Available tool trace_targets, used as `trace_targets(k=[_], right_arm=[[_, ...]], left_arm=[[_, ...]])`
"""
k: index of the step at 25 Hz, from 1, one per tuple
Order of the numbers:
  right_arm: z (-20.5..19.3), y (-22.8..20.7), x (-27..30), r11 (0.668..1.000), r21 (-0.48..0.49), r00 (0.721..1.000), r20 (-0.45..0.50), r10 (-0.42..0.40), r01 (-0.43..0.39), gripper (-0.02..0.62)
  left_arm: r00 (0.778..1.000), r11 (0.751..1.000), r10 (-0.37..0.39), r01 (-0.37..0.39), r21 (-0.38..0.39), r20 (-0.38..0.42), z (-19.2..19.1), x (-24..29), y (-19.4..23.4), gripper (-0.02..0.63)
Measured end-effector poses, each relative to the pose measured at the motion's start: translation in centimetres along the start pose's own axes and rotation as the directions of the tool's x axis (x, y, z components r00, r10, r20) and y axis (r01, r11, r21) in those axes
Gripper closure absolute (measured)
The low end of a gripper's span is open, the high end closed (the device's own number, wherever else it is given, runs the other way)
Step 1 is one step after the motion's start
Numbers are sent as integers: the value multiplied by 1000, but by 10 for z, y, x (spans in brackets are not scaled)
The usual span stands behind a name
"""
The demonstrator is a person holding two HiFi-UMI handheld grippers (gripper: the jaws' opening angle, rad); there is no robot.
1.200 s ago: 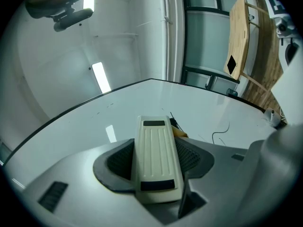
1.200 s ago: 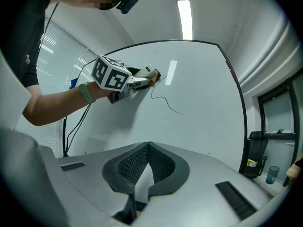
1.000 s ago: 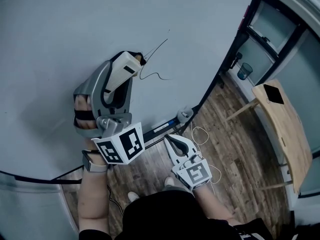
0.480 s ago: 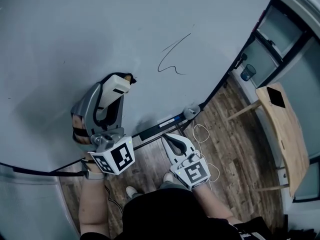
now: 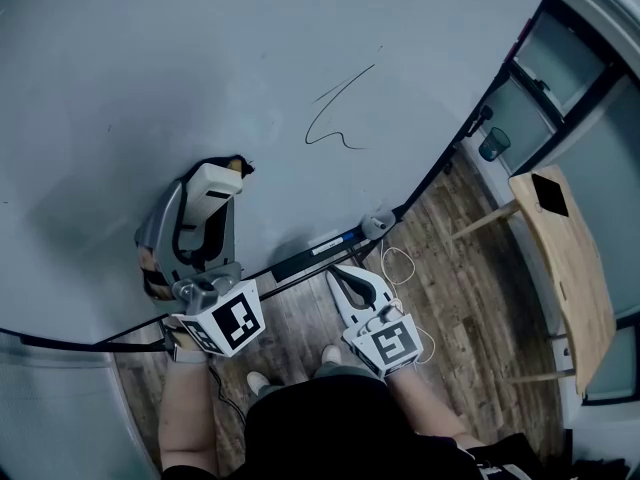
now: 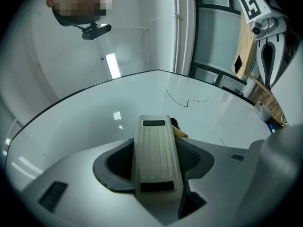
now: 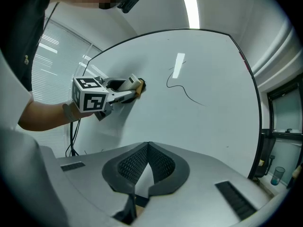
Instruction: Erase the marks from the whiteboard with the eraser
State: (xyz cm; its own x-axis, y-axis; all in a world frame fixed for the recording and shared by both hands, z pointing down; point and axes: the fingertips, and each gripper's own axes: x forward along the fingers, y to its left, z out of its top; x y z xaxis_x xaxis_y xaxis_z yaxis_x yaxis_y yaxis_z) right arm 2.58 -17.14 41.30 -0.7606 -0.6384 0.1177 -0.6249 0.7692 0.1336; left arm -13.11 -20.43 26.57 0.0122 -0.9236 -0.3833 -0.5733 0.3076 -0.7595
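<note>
The whiteboard (image 5: pixel 200 58) fills the upper left of the head view. A thin black scribble (image 5: pixel 335 118) is drawn on it, also seen in the left gripper view as the scribble (image 6: pixel 187 100) and in the right gripper view as the scribble (image 7: pixel 182 86). My left gripper (image 5: pixel 222 173) is shut on the cream eraser (image 6: pixel 156 160), whose dark tip (image 5: pixel 238 164) rests against the board, down-left of the scribble. My right gripper (image 5: pixel 348 280) hangs low over the wooden floor, shut and holding nothing; its jaws (image 7: pixel 148 145) meet.
The board's lower rail carries a small grey object (image 5: pixel 372 226). To the right stand a wooden table (image 5: pixel 565 268) with a black phone (image 5: pixel 548 190) and a cup (image 5: pixel 492 145) by the window frame. A white cable (image 5: pixel 400 263) lies on the floor. A tiny dash (image 5: pixel 110 126) marks the board's left.
My left gripper with the eraser has slid down and left along the board, from the scribble's left end to well below it. The right gripper has barely moved.
</note>
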Motion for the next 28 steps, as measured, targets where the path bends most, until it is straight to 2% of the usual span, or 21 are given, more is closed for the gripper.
trace_targets(k=[8,18,28], right_arm=[[1,-30,-5,1000,-4,1000,21,-14,14,569],[3,-88,-37,996,-13,995,43,-88,88,569],[3,-125,-70,989,-22,988,59,-145,146,569]], left_arm=[[999,999,-30,29,28,39,43,40,-19,341],[998,1000,-17,16,14,67,100,90,-33,341],[996,997,-46,41,60,74,158,140,-46,341]])
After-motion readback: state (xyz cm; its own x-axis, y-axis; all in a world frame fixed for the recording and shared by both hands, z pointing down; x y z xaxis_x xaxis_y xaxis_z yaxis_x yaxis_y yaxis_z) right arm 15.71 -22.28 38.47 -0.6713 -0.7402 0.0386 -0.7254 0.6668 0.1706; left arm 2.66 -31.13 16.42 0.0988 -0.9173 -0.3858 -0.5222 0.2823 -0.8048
